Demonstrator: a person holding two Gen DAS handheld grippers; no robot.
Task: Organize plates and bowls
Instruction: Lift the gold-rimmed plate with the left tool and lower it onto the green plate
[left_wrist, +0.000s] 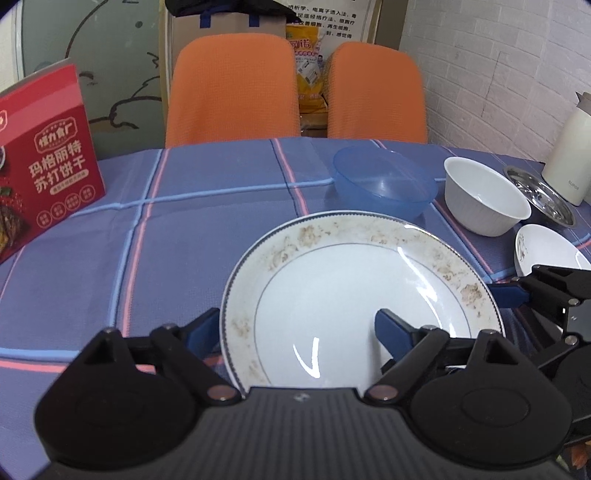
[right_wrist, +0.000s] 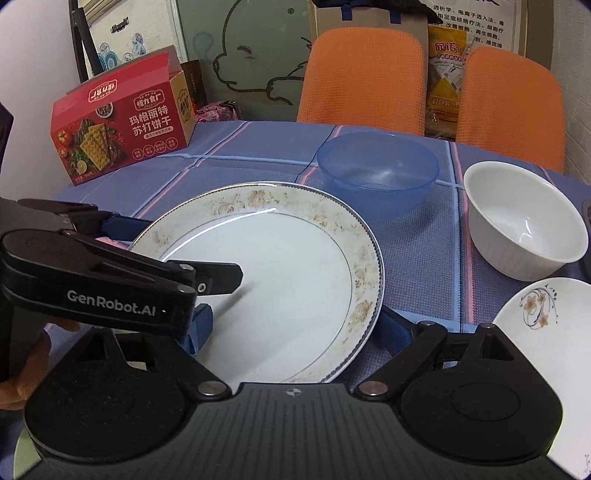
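Both grippers straddle the large plate's (right_wrist: 280, 273) rim — left gripper (left_wrist: 295, 332) and right gripper (right_wrist: 295, 325) parted wide, neither visibly clamped. Uneven closing could tip it into the blue bowl (right_wrist: 376, 173).

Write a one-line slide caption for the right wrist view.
Both grippers straddle the rim of a large floral-rimmed plate on the checked tablecloth, blue bowl and white bowl behind.
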